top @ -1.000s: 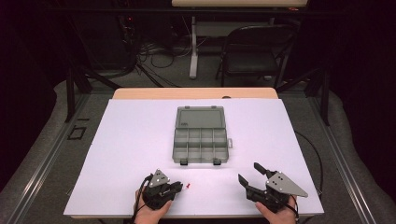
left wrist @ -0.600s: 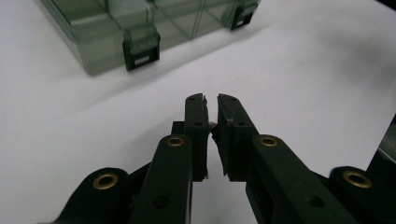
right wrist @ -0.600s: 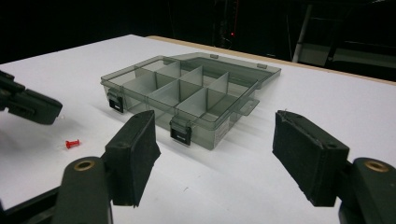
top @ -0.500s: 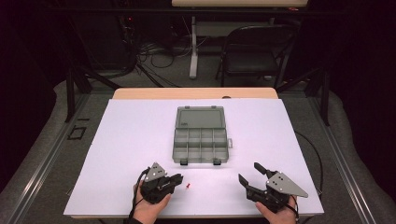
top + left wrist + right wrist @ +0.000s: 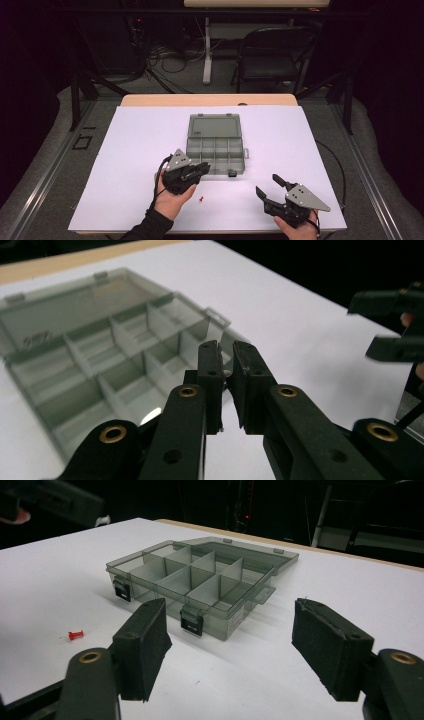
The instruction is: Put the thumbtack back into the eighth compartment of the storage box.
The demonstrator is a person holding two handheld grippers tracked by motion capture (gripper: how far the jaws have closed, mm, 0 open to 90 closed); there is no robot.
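Note:
A grey see-through organiser box (image 5: 215,145) lies open mid-table, lid flat behind it, its compartments (image 5: 90,355) looking empty. My left gripper (image 5: 205,167) hovers at the box's near left corner, lifted off the table. In the left gripper view its jaws (image 5: 227,347) are nearly together, pinching what looks like a tiny pale pin (image 5: 226,373). A red pushpin (image 5: 201,199) lies on the white table just behind that hand, also in the right gripper view (image 5: 75,635). My right gripper (image 5: 267,185) rests near the front right, open and holding nothing, and faces the box (image 5: 200,580).
The white tabletop (image 5: 130,150) has bare room to the left and right of the box. A wooden strip (image 5: 210,100) runs along the far edge. Beyond it stand a dark chair (image 5: 270,55) and tangled cables on the floor.
My left gripper has risen off the table and moved forward towards the box's near corner, leaving the red pushpin behind. The right gripper has stayed where it was.

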